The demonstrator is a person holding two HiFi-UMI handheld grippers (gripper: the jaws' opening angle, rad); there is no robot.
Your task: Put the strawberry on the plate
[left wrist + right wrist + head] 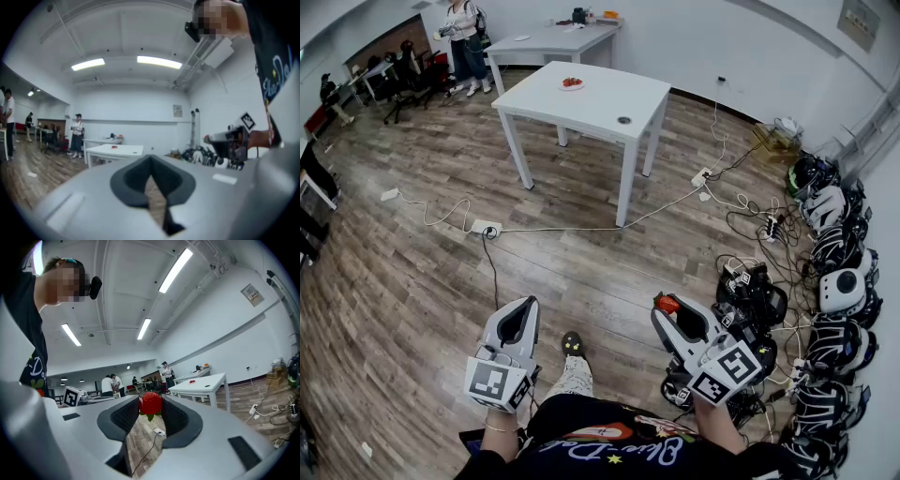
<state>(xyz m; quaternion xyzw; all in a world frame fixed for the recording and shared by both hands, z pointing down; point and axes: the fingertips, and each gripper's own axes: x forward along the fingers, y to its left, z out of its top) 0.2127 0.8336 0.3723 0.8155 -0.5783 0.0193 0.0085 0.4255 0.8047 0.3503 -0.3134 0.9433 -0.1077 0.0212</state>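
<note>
While the right gripper point(671, 313) pinches the strawberry point(151, 403) between the tips of its jaws, leaf end down and red body proud of the pads, the carry to the plate looks barely begun. Both grippers are held low near the person's waist, over wooden floor. The white table point(600, 105) stands well ahead of the right gripper and somewhat to its left. What appears to be the plate point(564, 85) sits on the table's far side, with something small and red already on it. The left gripper point(521, 313) is level with the right one and off to its left, its jaws pressed together on nothing. The next move, as I judge it, calls for walking the berry forward past the floor cables point(581, 228) lying ahead, keeping the pinch steady. The right gripper then has to reach over the tabletop and come down above the plate before its jaws part.
</note>
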